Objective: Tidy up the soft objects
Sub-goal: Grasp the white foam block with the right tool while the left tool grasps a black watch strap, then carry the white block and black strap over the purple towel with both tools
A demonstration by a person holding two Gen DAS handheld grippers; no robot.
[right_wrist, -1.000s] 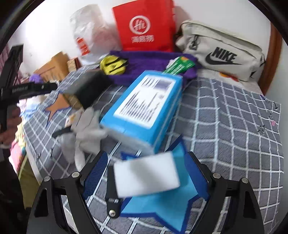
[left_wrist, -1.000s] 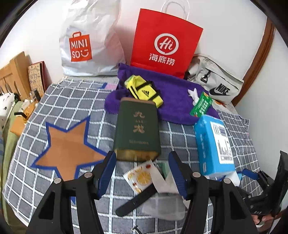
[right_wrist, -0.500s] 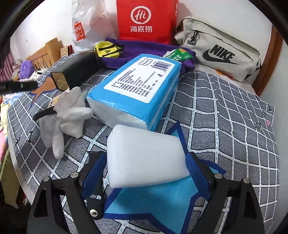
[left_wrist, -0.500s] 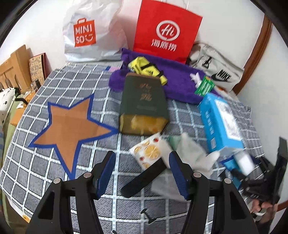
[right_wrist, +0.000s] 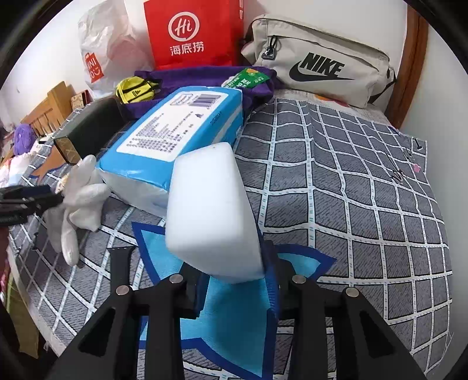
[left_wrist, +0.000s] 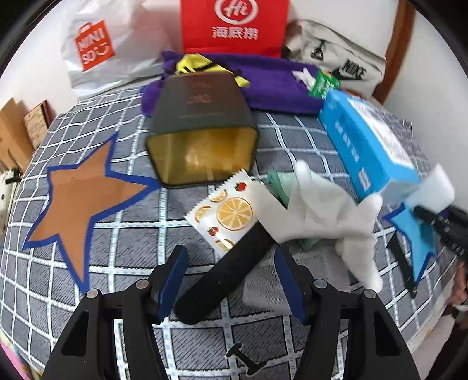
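My right gripper (right_wrist: 235, 285) is shut on a white foam sponge (right_wrist: 212, 213) and holds it above the blue star mat (right_wrist: 234, 318). The sponge also shows at the right edge of the left wrist view (left_wrist: 433, 190). My left gripper (left_wrist: 229, 280) is open and empty, low over a black strap (left_wrist: 228, 274) and a fruit-print packet (left_wrist: 225, 213). A white glove (left_wrist: 327, 216) lies just beyond it, next to the blue tissue pack (left_wrist: 368, 152). The glove (right_wrist: 79, 198) and tissue pack (right_wrist: 175, 137) also show in the right wrist view.
A dark green tin (left_wrist: 201, 128) lies on its side beside a brown star mat (left_wrist: 79, 204). A purple towel (left_wrist: 272, 84) with a yellow pouch (left_wrist: 199, 64), a red paper bag (left_wrist: 234, 26), a Miniso bag (left_wrist: 96, 46) and a Nike bag (right_wrist: 318, 70) stand at the back.
My right gripper has closed on the sponge and lifted it off the blue star, tilting it upright. My left gripper has moved forward and down over the black strap.
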